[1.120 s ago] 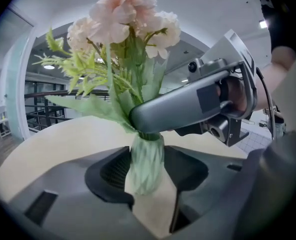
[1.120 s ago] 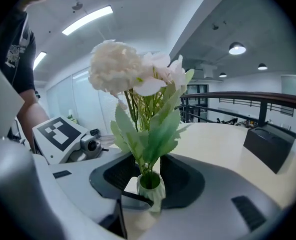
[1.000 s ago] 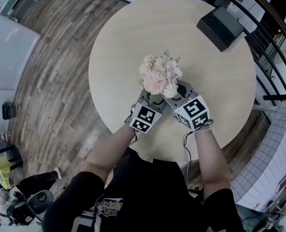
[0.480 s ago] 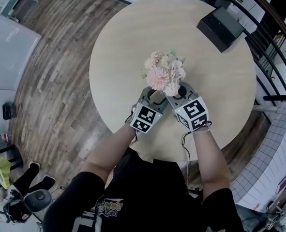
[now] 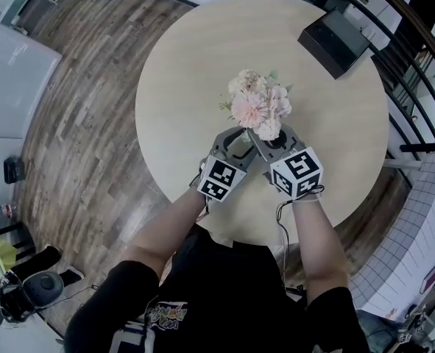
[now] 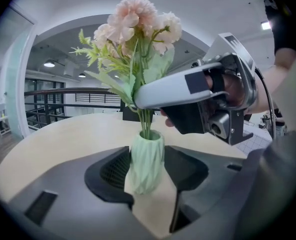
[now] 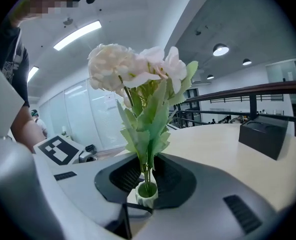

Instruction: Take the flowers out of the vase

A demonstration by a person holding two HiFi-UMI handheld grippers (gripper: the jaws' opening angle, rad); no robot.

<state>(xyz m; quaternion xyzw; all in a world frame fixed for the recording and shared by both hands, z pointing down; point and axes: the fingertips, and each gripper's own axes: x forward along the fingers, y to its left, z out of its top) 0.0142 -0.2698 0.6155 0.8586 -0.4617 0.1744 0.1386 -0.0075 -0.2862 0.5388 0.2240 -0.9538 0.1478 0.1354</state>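
A pale green ribbed vase [image 6: 146, 159] stands on the round table [image 5: 188, 72], and my left gripper [image 6: 146, 168] is shut on its body. The pink and cream flowers [image 5: 257, 107] rise from its mouth, tilted to the right. My right gripper [image 7: 146, 176] comes in from the right above the vase rim [image 7: 146, 195]. Its jaws are closing on the green stems and leaves [image 7: 148, 134], which fill the gap between the pads. In the left gripper view its white finger [image 6: 173, 90] lies across the stems. The stem ends still sit in the vase.
A black box [image 5: 335, 41] lies at the table's far right edge, beyond the flowers. A dark railing [image 5: 416, 57] runs past the table on the right. Wood floor surrounds the table on the left.
The bouquet has shifted up and to the right in the head view, uncovering the vase. My right gripper moved with it and its jaws narrowed. The left gripper stayed put.
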